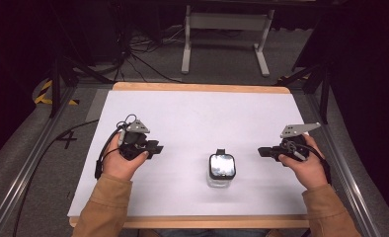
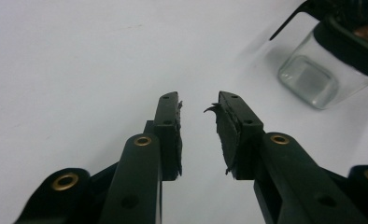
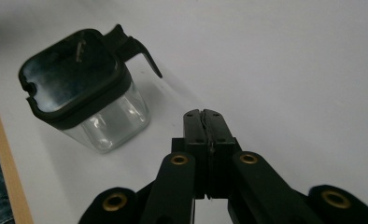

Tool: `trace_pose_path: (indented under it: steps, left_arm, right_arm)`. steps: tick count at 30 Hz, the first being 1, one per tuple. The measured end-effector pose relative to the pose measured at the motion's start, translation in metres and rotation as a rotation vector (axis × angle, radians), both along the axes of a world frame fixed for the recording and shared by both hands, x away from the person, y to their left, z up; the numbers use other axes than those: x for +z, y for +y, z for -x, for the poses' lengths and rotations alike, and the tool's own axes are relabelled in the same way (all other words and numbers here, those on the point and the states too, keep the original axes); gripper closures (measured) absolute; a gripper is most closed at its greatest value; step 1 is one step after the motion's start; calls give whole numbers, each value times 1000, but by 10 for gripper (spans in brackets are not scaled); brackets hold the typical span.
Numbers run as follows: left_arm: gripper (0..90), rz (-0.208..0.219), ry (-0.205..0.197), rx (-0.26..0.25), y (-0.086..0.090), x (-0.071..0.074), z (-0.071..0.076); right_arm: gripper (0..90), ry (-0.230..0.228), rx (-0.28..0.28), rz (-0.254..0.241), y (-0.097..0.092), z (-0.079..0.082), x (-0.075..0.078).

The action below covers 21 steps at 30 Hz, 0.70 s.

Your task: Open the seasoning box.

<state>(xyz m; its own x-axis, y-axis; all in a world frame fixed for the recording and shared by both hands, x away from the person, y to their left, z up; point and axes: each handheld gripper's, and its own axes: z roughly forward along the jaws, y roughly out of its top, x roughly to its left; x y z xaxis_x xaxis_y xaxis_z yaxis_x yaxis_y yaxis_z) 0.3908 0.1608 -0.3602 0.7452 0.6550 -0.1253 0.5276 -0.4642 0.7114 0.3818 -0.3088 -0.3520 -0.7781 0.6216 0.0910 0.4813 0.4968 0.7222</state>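
Observation:
A small clear glass jar (image 1: 221, 170) with a black square lid and a black side handle stands upright on the white sheet (image 1: 197, 123), near the table's front middle. My left gripper (image 1: 155, 148) rests to its left, jaws open with nothing between them; in the left gripper view the jar (image 2: 322, 70) sits off to the upper right of the gripper (image 2: 198, 105). My right gripper (image 1: 262, 151) lies to the jar's right, jaws pressed together and empty; in the right gripper view the jar (image 3: 86, 88) is up and left of the gripper (image 3: 204, 114).
The white sheet covers a wooden board whose edge (image 1: 197, 88) shows at the back and front. Metal rails (image 1: 24, 163) run along both sides. A white frame stand (image 1: 227, 37) and cables lie on the grey floor beyond.

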Motion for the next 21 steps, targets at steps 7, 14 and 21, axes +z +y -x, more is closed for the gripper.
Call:
trace_pose_path:
  steps: [7,14,21]
  left_arm:
    - [676,10,2,24,13,1,2]
    - [671,28,5,26,19,1,4]
    - [667,45,18,33,20,0,7]
  right_arm:
    - [900,-20,80,99,30,-15,22]
    - [900,-13,145,189,54,-28,39]
    - [900,11,227,273,78,-38,50]
